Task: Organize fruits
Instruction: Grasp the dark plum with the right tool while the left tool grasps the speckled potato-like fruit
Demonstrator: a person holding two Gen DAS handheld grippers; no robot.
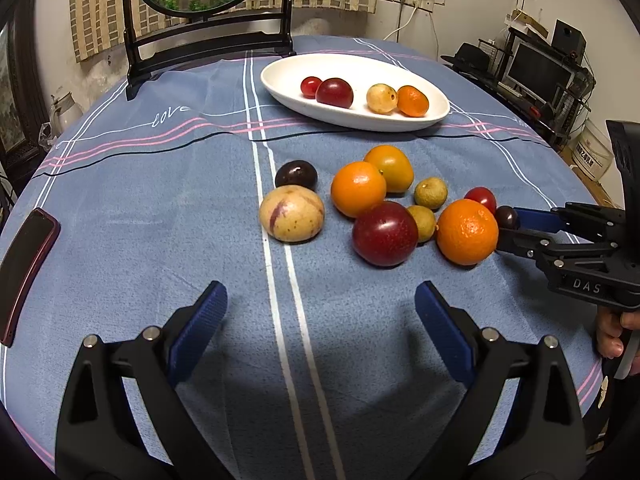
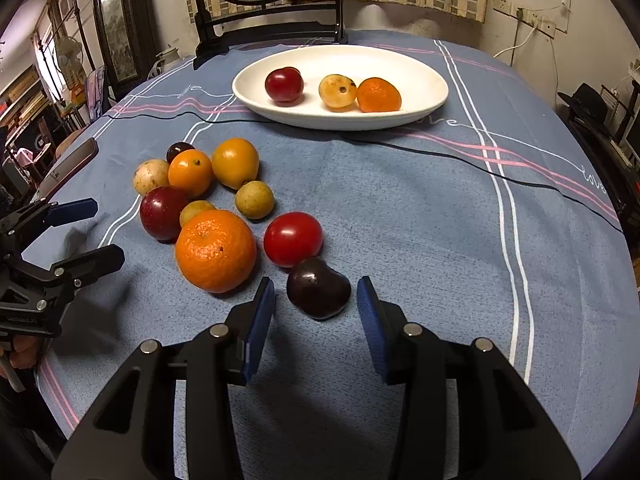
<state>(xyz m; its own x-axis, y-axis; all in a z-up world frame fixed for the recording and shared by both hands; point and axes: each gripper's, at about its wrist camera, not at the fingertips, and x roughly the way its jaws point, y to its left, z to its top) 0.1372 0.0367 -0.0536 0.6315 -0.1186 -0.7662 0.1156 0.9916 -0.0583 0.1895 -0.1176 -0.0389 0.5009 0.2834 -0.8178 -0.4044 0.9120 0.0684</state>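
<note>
A white oval plate [image 1: 288, 74] [image 2: 420, 68] at the far side holds several small fruits. Loose fruits lie in a cluster on the blue cloth: a big orange [image 2: 216, 251] [image 1: 467, 232], a red tomato [image 2: 293, 239], a red plum [image 1: 385, 233], a pale melon [image 1: 291, 213]. My right gripper [image 2: 316, 300] is open, its fingers on either side of a dark cherry [image 2: 319, 288] [image 1: 506, 217] without touching it. My left gripper [image 1: 320, 304] is open and empty, low over bare cloth in front of the cluster.
A red phone [image 1: 24, 272] lies at the table's left edge. A black-framed round screen [image 1: 208, 8] stands behind the plate. A black cable [image 2: 460, 158] runs across the cloth. Shelves and monitors crowd the room's right side.
</note>
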